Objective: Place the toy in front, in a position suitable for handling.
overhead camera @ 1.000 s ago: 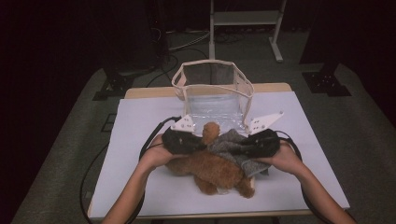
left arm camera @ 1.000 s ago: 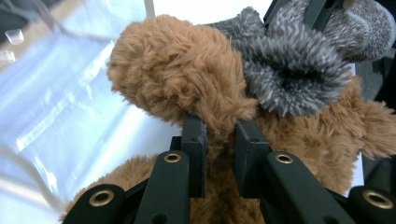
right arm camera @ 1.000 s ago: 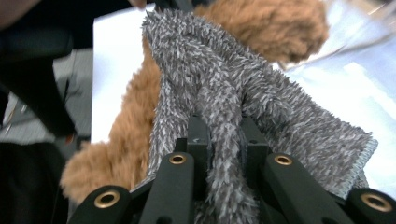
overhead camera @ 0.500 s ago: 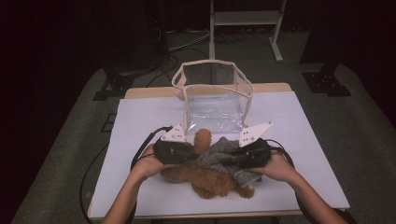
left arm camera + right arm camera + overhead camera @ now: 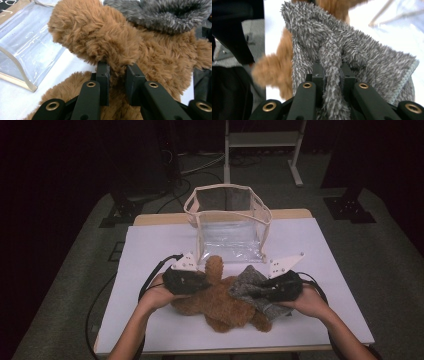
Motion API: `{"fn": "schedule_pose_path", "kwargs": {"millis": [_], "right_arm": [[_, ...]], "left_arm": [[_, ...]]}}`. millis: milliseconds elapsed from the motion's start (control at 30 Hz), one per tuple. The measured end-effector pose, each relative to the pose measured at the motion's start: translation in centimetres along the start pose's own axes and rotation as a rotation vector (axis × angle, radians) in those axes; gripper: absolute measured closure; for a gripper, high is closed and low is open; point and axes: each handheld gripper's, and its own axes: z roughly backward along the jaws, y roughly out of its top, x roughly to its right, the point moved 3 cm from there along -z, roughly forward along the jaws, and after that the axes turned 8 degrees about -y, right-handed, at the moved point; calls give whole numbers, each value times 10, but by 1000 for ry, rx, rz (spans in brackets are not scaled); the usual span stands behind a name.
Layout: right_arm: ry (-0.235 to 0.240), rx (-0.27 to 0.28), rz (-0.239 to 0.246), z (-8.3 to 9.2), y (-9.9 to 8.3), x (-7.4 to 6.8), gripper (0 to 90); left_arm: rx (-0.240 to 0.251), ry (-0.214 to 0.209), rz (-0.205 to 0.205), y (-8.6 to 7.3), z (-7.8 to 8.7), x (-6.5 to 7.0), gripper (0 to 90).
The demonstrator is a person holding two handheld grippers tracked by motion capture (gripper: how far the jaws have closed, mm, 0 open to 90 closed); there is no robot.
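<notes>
While both of my grippers had their catch, nothing had yet gone into the clear plastic bag with cream trim [image 5: 228, 222], which stood open and looked empty at the far middle of the white tabletop [image 5: 150, 245]. My left gripper [image 5: 117, 75] had its jaws pinched on a tuft of the shaggy brown plush toy [image 5: 220, 300], which lay on the near middle of the tabletop, one limb sticking up just in front of the bag. My right gripper [image 5: 331, 72] had its jaws clamped on a fold of the fuzzy grey cloth [image 5: 342, 42], which was draped over the toy's right side. I judged the grasping done and the work barely started: whether the cloth was to come off the toy or both were bound for the bag, the lift and the placing remained.
</notes>
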Motion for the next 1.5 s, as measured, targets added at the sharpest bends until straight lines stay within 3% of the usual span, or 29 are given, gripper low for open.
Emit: {"fn": "schedule_pose_path", "kwargs": {"millis": [167,267,367,433,533,767,867,900,933,967,1000,1067,1100,1200,1300,1500], "right_arm": [[26,30,20,-14,24,-3,782],[56,14,28,-27,25,-9,783],[90,8,23,-29,19,-13,785],[94,5,21,-28,15,-15,785],[95,1,26,-28,14,-18,787],[123,9,48,-28,10,-25,790],[130,10,53,-28,9,-27,790],[131,10,54,-27,9,-28,790],[133,11,56,-27,9,-29,790],[131,11,58,-27,8,-29,789],[130,13,56,-26,8,-28,789],[124,21,42,-23,8,-25,788],[115,30,35,-21,8,-22,788],[81,47,6,-12,9,-11,788],[35,44,-11,-4,11,2,788],[-34,65,-21,19,22,22,787]], "left_arm": [[-2,-31,-9,-5,2,7,753],[2,-53,-13,-9,4,11,727],[7,-75,-17,-10,5,11,626],[-5,-81,-11,-7,3,11,513],[-23,-95,-10,-2,-2,12,414],[-74,-133,4,9,-11,6,246],[-113,-166,1,13,-17,6,229],[-132,-179,-4,14,-20,6,236],[-150,-223,-15,14,-22,8,286],[-151,-241,-31,14,-23,10,443],[-152,-239,-34,14,-23,11,517],[-104,-221,-18,17,-19,7,688],[-88,-214,-10,17,-18,5,726],[-35,-178,17,21,-18,0,751],[-8,-136,13,31,-20,-4,754],[97,-94,12,55,-17,-6,754]]}}
